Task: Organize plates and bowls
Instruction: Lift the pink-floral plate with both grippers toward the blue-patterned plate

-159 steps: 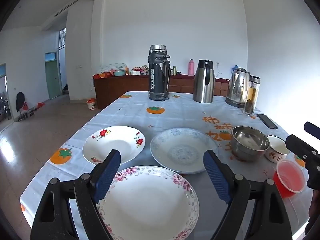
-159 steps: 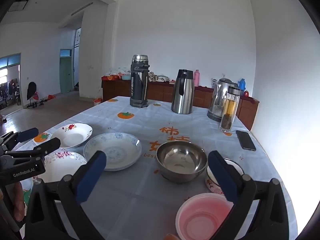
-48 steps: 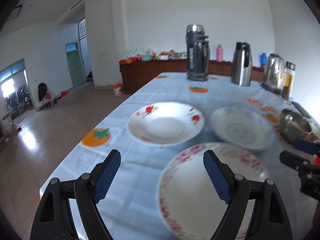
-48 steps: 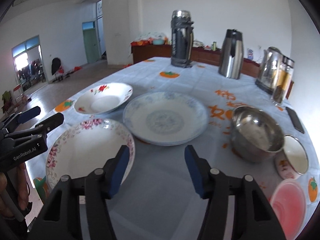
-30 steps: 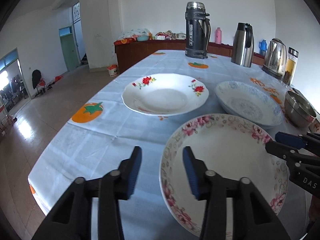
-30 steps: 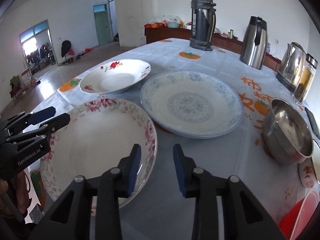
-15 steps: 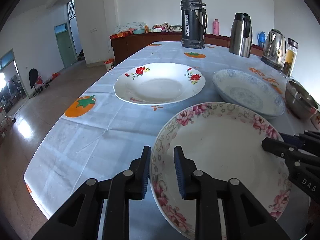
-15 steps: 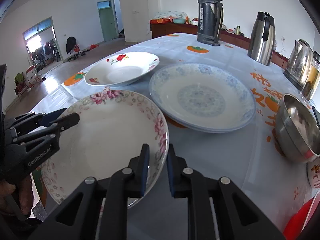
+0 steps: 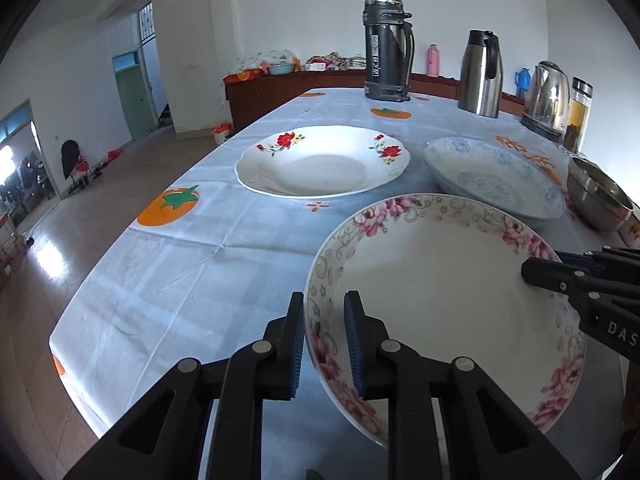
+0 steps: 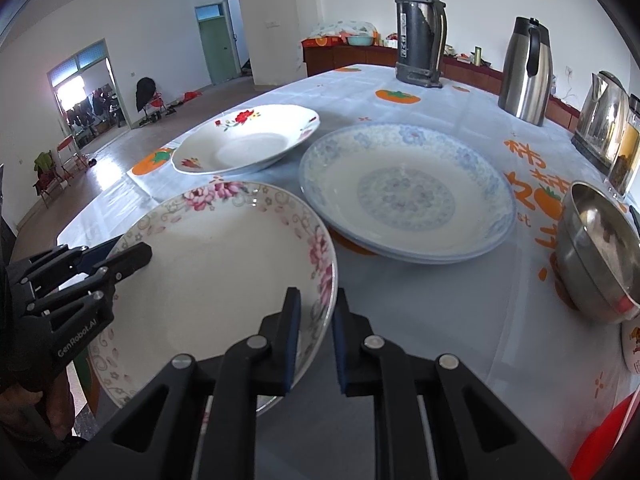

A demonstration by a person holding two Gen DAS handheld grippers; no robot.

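- The left hand-held gripper (image 9: pixel 325 336) straddles the near left rim of the pink plate (image 9: pixel 440 300); its jaws are narrow and closing, with the rim between the blue pads.
- The right hand-held gripper (image 10: pixel 314 330) straddles the opposite rim of the same plate (image 10: pixel 208 280), its jaws drawn in to a slim gap with the rim between them.
- In the right wrist view the left hand-held gripper (image 10: pixel 120 254) shows its tips over the plate's far edge, with a hand (image 10: pixel 24 404) below it.
- In the left wrist view the right hand-held gripper (image 9: pixel 536 270) reaches in over the plate's right rim.
- The pink plate sits at the near edge of the worktop (image 9: pixel 224 224); whether it rests on the cloth or is raised I cannot tell.
- Beyond it lies the red plate (image 9: pixel 324 162), well apart from the pink one.
- The blue plate (image 10: pixel 408 196) sits just behind the pink plate; their rims nearly meet.
- A steel bowl (image 10: pixel 596 248) stands to the right of the blue plate, with a red cup's edge (image 10: pixel 604 440) at the near right corner.
- At the back of the worktop stand a dark flask (image 9: pixel 388 46), a steel jug (image 9: pixel 480 74), a kettle (image 9: pixel 546 96) and a jar (image 9: pixel 578 114).
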